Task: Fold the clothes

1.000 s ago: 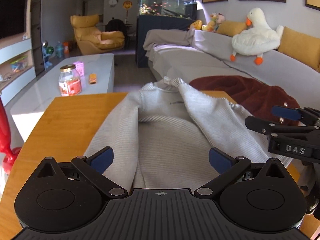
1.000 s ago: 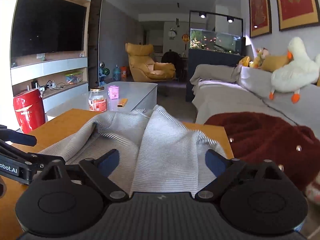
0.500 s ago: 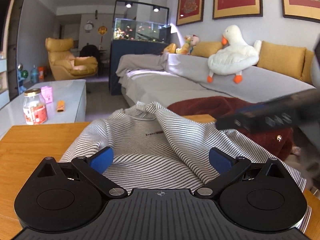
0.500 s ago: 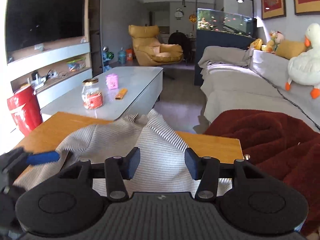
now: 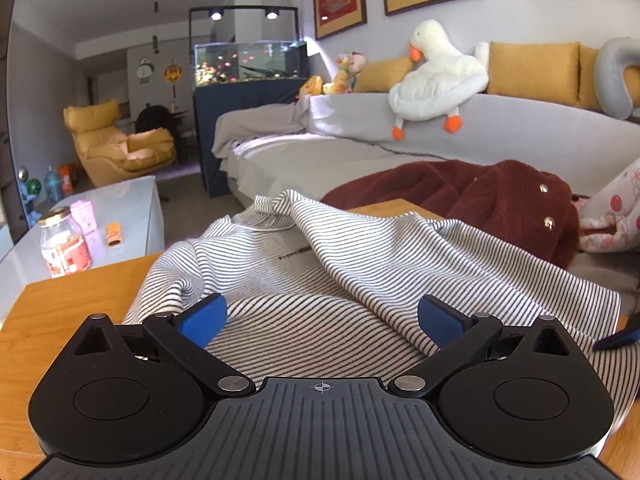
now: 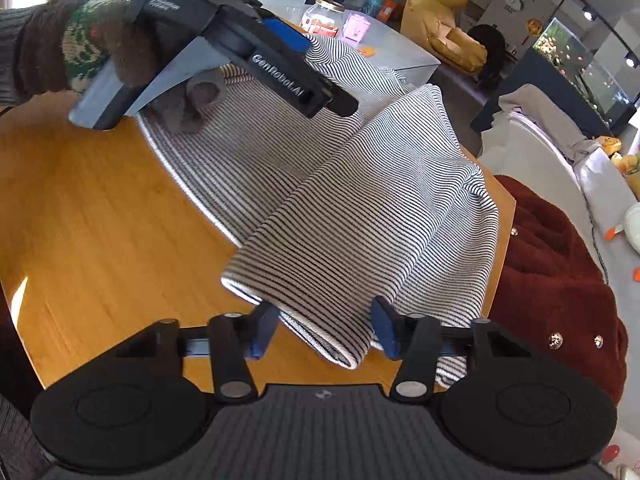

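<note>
A black-and-white striped top point(image 5: 320, 280) lies spread on the wooden table point(image 5: 72, 304), one sleeve folded across its body. My left gripper point(image 5: 322, 318) is open, low over the near hem, holding nothing. In the right wrist view the top point(image 6: 360, 208) lies across the table point(image 6: 88, 216), and my right gripper point(image 6: 322, 330) is open with its blue pads on either side of the folded sleeve's cuff end. The left gripper point(image 6: 292, 40) shows there at the upper left, held by a gloved hand over the top's far side.
A dark red fleece jacket point(image 5: 480, 200) lies off the table's right edge, also in the right wrist view point(image 6: 560, 280). A grey sofa point(image 5: 520, 136) with a plush goose stands behind. A white coffee table point(image 5: 120, 208) with a jar stands at the left.
My right gripper has tilted down over the table and come to the sleeve's cuff end, its jaws a little wider than half a second ago. My left gripper stayed open over the hem.
</note>
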`<state>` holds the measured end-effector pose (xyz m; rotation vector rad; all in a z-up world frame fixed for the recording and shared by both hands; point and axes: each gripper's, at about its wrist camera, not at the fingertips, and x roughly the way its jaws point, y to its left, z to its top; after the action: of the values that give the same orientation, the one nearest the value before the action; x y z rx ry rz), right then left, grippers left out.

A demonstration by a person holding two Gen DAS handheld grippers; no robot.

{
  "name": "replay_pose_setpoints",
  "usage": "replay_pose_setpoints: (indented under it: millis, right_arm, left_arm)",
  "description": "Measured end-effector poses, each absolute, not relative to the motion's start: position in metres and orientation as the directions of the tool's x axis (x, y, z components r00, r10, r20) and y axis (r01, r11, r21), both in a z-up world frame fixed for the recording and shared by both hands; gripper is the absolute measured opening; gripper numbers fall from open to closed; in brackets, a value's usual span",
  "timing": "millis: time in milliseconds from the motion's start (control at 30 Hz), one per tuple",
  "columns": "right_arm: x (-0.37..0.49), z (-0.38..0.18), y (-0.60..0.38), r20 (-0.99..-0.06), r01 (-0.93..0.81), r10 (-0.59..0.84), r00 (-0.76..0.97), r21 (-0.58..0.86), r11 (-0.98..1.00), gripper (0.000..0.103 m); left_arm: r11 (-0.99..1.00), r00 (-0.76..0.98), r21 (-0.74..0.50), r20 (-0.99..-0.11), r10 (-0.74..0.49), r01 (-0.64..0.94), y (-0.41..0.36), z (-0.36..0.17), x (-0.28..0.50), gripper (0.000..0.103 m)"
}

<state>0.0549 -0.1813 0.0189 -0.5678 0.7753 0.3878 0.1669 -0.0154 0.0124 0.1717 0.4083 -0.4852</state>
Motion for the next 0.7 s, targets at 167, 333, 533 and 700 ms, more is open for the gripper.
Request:
replay_pose_setpoints:
  millis: [167,333,533,700]
  right_arm:
    - [0.089,0.090,-0.208,-0.551,-0.318,0.173,0.816,-0.179,0.931,0.012]
    - [0.135,0.159,-0.278,-0.321,-0.046,0.079,0.944,0.107,0.993,0.004]
    - [0.177,0.177,-0.327,-0.309,0.111,-0.067,0.949,0.129,0.985,0.004]
    - [0.207,0.185,-0.363,-0.321,0.226,-0.184,0.929,0.101,0.969,0.003]
  left_arm:
    - [0.888,0.789,-0.003,-0.459,-0.410,0.459,0.026,0.013,0.149,0.103]
    - [0.885,0.732,-0.118,-0.518,-0.442,0.451,0.063,0.015,0.132,0.103]
    - [0.906,0.735,-0.140,-0.542,-0.408,0.400,0.087,0.015,0.122,0.103]
    - [0.899,0.726,-0.153,-0.542,-0.423,0.410,0.094,0.024,0.123,0.103]
